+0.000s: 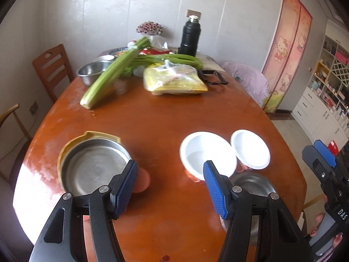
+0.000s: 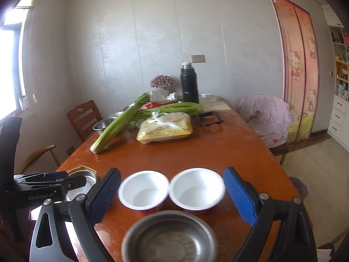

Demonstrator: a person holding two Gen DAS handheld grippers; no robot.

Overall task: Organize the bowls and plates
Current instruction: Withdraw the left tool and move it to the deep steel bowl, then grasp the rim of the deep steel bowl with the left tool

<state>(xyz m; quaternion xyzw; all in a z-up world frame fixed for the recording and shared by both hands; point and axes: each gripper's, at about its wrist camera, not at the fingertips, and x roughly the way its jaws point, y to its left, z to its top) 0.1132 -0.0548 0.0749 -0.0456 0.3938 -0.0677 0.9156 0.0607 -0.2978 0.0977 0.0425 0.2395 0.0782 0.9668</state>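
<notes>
A: Where are the dishes?

B: On the near end of the table [image 1: 165,126]. Two white bowls [image 2: 144,190] sit side by side, rims touching, with a steel bowl [image 2: 170,238] just beside them at 6 o'clock. Over at 9 o'clock, well apart, a steel plate [image 1: 93,166] rests in a yellow-rimmed dish [image 1: 102,135].

A: And the jaws?

B: The left gripper [image 1: 172,187] has its jaws apart over bare wood, holding nothing. The right gripper [image 2: 172,194] has its jaws spread wide, empty, the white bowls seen between them.

A: Anything crowding the far side?

B: At 12 o'clock: celery [image 1: 115,69], a bagged yellow packet [image 1: 174,78], a steel basin [image 1: 91,71] and a black flask [image 1: 189,37]. A wooden chair [image 1: 53,69] stands at 10 o'clock.
</notes>
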